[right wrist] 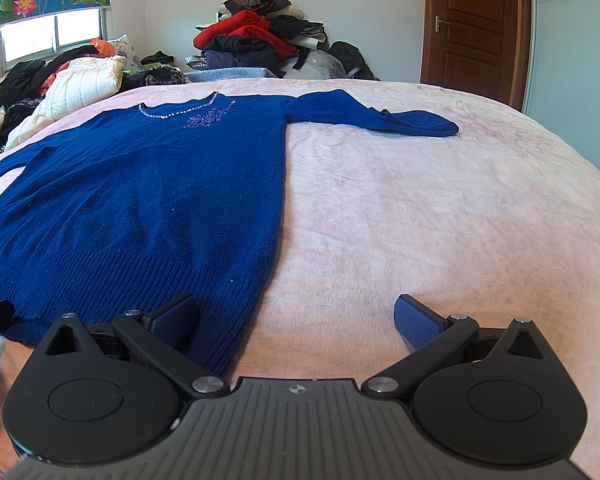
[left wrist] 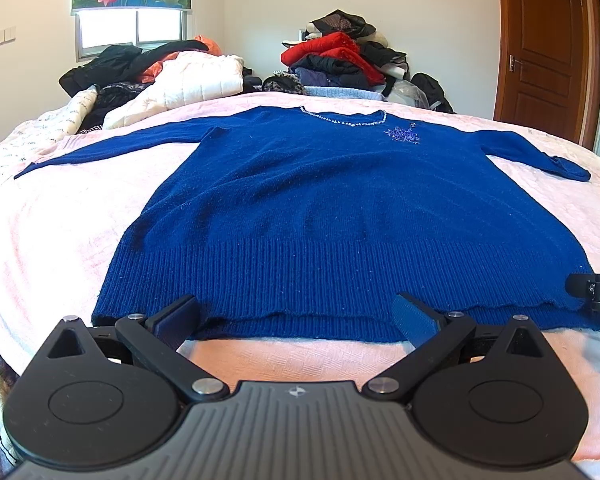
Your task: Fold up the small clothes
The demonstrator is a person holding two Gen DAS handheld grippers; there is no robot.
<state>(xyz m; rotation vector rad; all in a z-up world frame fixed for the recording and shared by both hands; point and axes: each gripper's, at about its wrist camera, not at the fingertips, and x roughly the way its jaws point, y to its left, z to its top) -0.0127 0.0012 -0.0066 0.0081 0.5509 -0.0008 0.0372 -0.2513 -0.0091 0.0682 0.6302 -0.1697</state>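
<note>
The sweater [left wrist: 320,208] lies flat, front up, on the pink bedspread [left wrist: 52,240], hem toward the cameras and both sleeves spread outward. Its neckline carries a beaded trim [left wrist: 344,120]; an embroidered motif [left wrist: 403,135] sits just below it.

Left gripper [left wrist: 296,318]: released, jaws spread wide, nothing between them. It sits at the near hem, left of centre, with both fingertips at or over the hem edge; contact with the fabric cannot be confirmed from this angle.

Right gripper [right wrist: 296,316]: released, jaws spread wide, empty. It sits at the sweater's right hem corner. Its left finger [right wrist: 172,318] is over the ribbed band; the other is over bare bedspread [right wrist: 420,208].

Piles of clothes [left wrist: 336,56] occupy the far side of the bed. A wooden door [left wrist: 548,48] stands in the far corner.
</note>
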